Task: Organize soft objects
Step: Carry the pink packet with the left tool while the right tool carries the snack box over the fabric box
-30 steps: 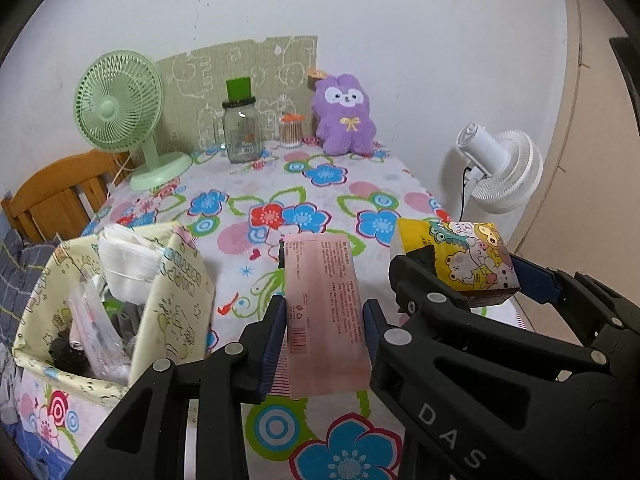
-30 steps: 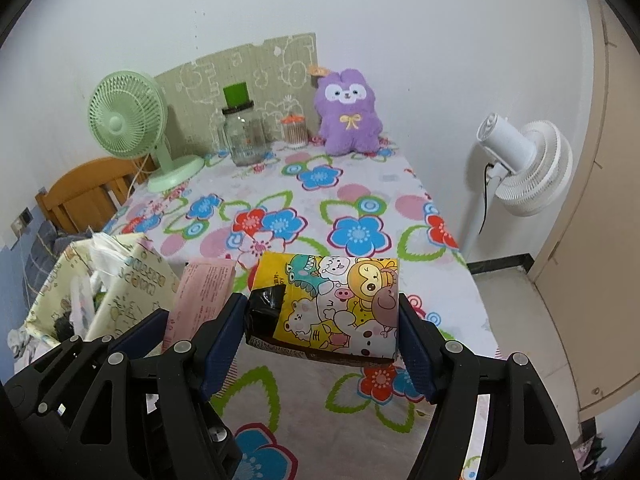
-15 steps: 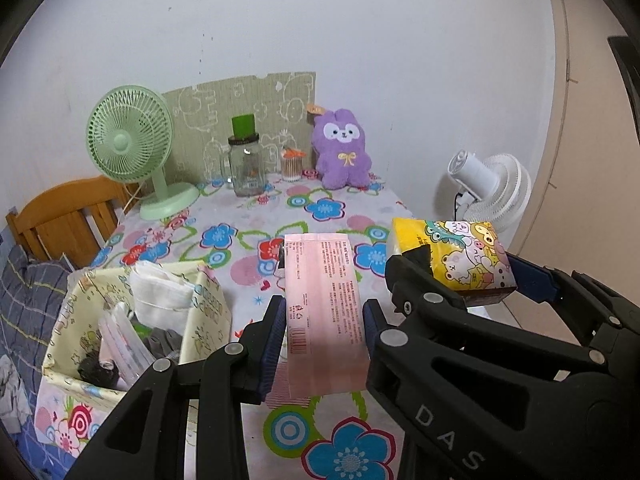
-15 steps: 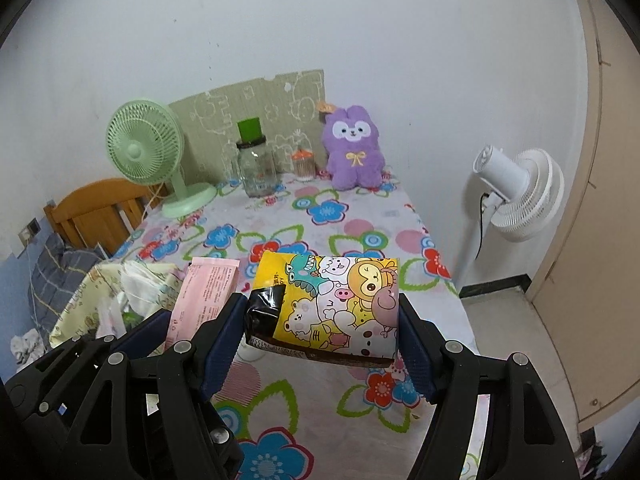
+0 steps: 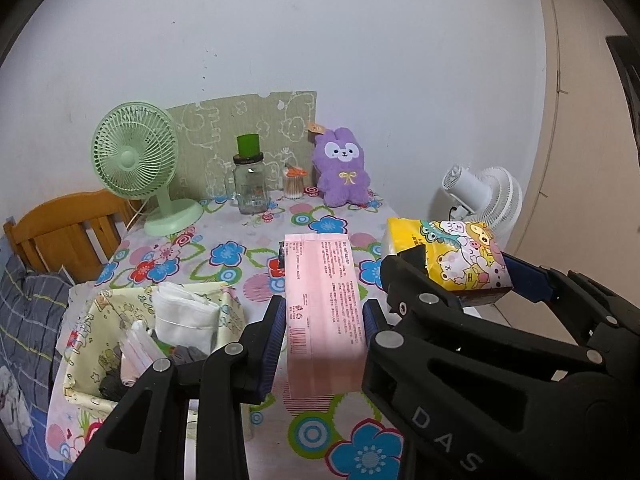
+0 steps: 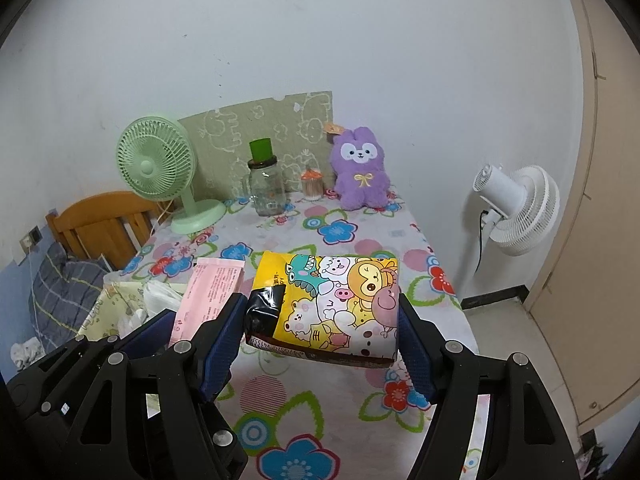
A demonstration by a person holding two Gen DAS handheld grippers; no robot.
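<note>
My left gripper (image 5: 323, 312) is shut on a pink tissue pack (image 5: 322, 304) and holds it above the flowered table (image 5: 248, 256). My right gripper (image 6: 322, 320) is shut on a yellow cartoon-printed tissue pack (image 6: 332, 304), also in the air; that pack shows at the right in the left wrist view (image 5: 444, 258). The pink pack shows at the left in the right wrist view (image 6: 208, 292). A yellow fabric basket (image 5: 86, 360) with white cloth and small packets stands at the table's near left. A purple plush rabbit (image 5: 342, 174) sits at the far end.
A green desk fan (image 5: 136, 160), a glass jar with a green cap (image 5: 250, 180) and a small toothpick jar (image 5: 294, 184) stand at the back. A white fan (image 6: 516, 208) stands on the floor at the right. A wooden chair (image 5: 60, 232) is at the left.
Both grippers have pulled back and up from the table with their packs still held. The table and basket now look farther away and lower.
</note>
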